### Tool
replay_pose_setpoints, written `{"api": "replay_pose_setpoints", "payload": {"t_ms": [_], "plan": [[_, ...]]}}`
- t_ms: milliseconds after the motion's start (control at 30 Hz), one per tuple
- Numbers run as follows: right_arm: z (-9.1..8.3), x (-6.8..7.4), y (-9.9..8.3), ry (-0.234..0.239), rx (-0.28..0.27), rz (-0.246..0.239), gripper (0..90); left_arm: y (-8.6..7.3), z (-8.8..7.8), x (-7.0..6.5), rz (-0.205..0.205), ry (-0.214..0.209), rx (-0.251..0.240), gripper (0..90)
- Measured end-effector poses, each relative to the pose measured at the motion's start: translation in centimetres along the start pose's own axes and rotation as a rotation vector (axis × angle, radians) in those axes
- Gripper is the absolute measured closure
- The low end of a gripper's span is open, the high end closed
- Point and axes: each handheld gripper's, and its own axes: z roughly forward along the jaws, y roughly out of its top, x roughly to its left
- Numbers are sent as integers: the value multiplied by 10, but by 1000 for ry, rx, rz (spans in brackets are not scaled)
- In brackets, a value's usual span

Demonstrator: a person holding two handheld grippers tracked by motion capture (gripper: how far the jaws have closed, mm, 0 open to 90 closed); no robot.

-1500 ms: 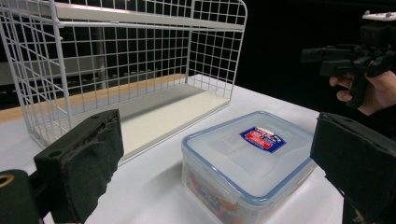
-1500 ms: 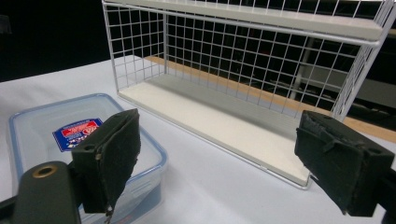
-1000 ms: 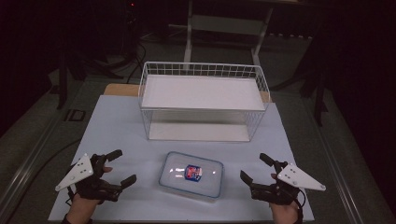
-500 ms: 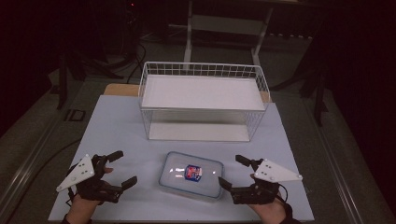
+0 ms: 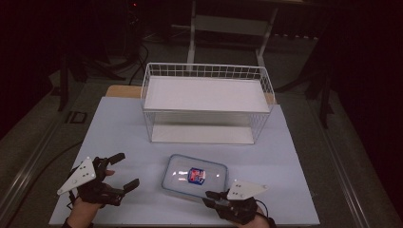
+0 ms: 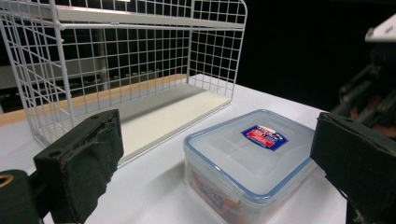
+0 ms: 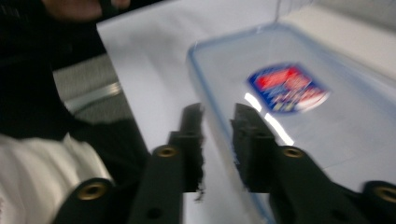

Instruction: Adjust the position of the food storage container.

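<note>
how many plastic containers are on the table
1: a clear rectangular plastic container with a blue-rimmed lid and a red and blue label, on the light table in front of the white wire basket. None shows in the basket.

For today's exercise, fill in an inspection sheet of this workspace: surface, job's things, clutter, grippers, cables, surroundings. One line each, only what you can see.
Surface: pale table top, bare around the things.
Job's things: lidded clear plastic box with a red-blue label, near the front edge; white wire basket behind it.
Clutter: nothing seen.
Grippers: left gripper open, apart from the box; right gripper jaws have just been closing, narrow gap at the box's rim.
Cables: dark cables on the floor beyond the table.
Surroundings: dark room, metal stand behind.
</note>
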Motion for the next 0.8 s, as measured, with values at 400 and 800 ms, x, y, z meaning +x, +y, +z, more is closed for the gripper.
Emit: {"api": "replay_pose_setpoints", "payload": {"t_ms": [400,800], "plan": [[19,-1,-16,-7,131,-19,900,-1,2,0,2,-1,9,25],[17,-15,-16,-68,131,7,899,-1,3,0,5,-8,18,25]]}}
